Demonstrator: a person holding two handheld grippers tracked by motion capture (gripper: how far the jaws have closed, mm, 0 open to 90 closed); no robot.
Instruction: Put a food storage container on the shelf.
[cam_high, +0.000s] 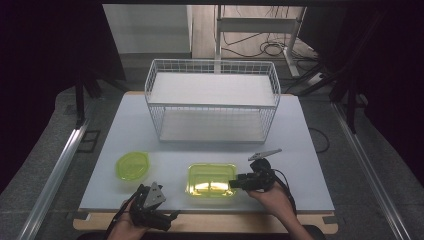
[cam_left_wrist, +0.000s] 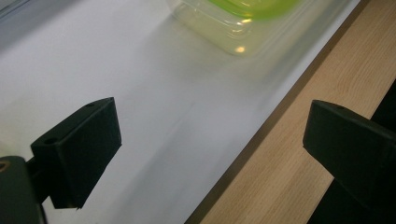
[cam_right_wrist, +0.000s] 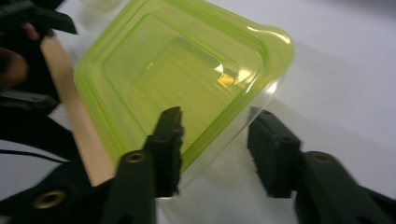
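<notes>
High view puts a round yellow-green plastic lid (cam_high: 133, 165) at the left of the white tabletop (cam_high: 305, 165), lying flat. Just below it, my left gripper (cam_high: 150, 205) hovers over the table's near wooden edge (cam_high: 210, 221), its jaws spread wide with nothing between them. Toward the middle sits the rectangular yellow-green clear plastic container (cam_high: 211, 180), close to that near edge. My right gripper (cam_high: 234, 183) reaches its right rim, jaws parted around the wall, one inside, one outside. Behind stands a white wire two-tier rack (cam_high: 212, 100).
</notes>
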